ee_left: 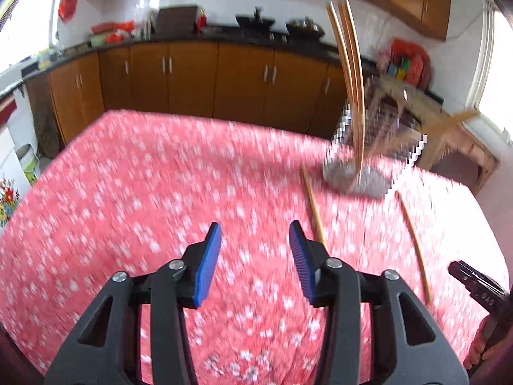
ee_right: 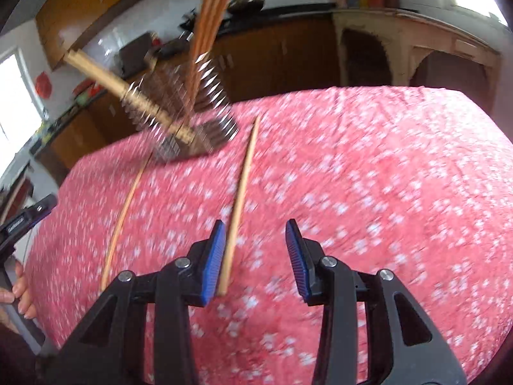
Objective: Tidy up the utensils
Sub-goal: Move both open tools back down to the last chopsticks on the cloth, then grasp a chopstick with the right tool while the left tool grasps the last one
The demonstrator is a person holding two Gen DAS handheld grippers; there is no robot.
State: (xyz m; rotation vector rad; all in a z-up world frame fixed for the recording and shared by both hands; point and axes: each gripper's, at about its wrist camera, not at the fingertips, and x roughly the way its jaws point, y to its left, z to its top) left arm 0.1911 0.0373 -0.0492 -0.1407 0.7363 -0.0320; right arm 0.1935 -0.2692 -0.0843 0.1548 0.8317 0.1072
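**Jaws spread, two sticks still out**

Both jaws stand spread w/ nothing between them. My left gripper [ee_left: 255, 243] hovers over the pink floral cloth on the tabletop [ee_left: 128, 192]; my right gripper [ee_right: 253, 247] does the same, w/ one loose chopstick [ee_right: 240, 199] lying just beside its left pad, prob. not touching, though blur makes that hard to call.

Further out, a second loose chopstick [ee_right: 123, 215] lies flat on the cloth, off to the left in the right wrist view. Both point roughly toward the wire mesh holder [ee_left: 375, 147] near the far edge of the tabletop.

Inside the holder: a bunch of chopsticks [ee_left: 349, 64] standing upright, plus a wooden handle [ee_right: 105, 77] leaning out at an angle; can't tell what utensil it belongs to.

Progress, my read: most utensils are in the holder already; approx. two sticks left to pick up & drop in. Nearest one to the right jaws looks like the obvious next grab. Frames are motion-blurred, so fine detail is unsure.
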